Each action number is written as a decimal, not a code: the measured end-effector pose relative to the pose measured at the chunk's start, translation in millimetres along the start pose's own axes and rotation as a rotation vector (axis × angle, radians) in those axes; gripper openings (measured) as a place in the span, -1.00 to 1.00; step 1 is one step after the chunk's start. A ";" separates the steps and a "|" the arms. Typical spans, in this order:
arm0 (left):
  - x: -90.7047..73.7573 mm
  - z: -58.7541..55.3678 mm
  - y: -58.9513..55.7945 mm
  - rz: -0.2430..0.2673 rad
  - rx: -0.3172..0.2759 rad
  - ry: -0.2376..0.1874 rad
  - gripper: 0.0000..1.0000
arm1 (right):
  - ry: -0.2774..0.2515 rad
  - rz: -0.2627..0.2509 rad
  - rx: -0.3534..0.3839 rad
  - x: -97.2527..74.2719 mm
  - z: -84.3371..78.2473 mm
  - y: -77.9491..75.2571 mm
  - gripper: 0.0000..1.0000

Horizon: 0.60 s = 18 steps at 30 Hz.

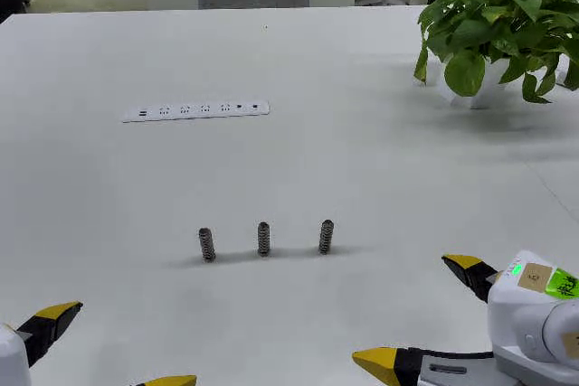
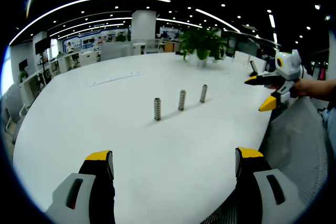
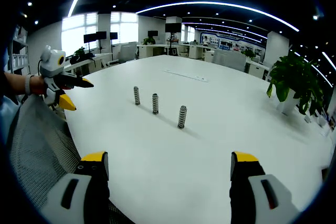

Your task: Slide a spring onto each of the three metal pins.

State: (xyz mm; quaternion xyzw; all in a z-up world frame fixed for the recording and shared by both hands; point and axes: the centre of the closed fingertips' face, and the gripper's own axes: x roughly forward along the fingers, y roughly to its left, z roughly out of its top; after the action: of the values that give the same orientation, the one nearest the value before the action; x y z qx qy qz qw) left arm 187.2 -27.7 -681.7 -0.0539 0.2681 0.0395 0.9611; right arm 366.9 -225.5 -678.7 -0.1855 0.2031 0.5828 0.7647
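One broad white table carried everything. On it a leafy green potted plant stood far to the right of the flat white power strip and a little beyond it. My right gripper and my left gripper, both white with yellow tips, hung on the near side of the power strip and well apart from it. Each had its fingers spread wide with nothing between them.

Three small grey steel coil springs stood in a row between the power strip and my grippers: the left spring, the middle spring and the right spring, none touching another. Each stood upright, its long axis vertical, pointing up off the table. I judged the metal pins to be inside the coils, but I could not see them. I took the springs to be light, stiff across but giving lengthwise, and apt to flick away under a hard pinch. I would have taken one lightly across its middle coils.
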 end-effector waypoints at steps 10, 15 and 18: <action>0.0 -0.7 1.5 0.000 -0.006 -0.004 0.96 | 0.016 0.000 -0.004 0.3 -2.7 1.2 0.98; -0.1 0.0 1.3 -0.001 -0.006 -0.003 0.96 | 0.024 0.001 -0.009 0.3 -3.6 2.0 0.98; -0.4 1.8 -2.2 -0.003 -0.007 -0.002 0.96 | 0.025 0.002 -0.008 0.4 -4.0 1.7 0.98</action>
State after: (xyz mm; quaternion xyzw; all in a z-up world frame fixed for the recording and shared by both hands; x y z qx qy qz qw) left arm 188.0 -29.7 -679.8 -0.0577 0.2667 0.0389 0.9613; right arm 365.0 -226.8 -682.4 -0.1955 0.2102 0.5822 0.7607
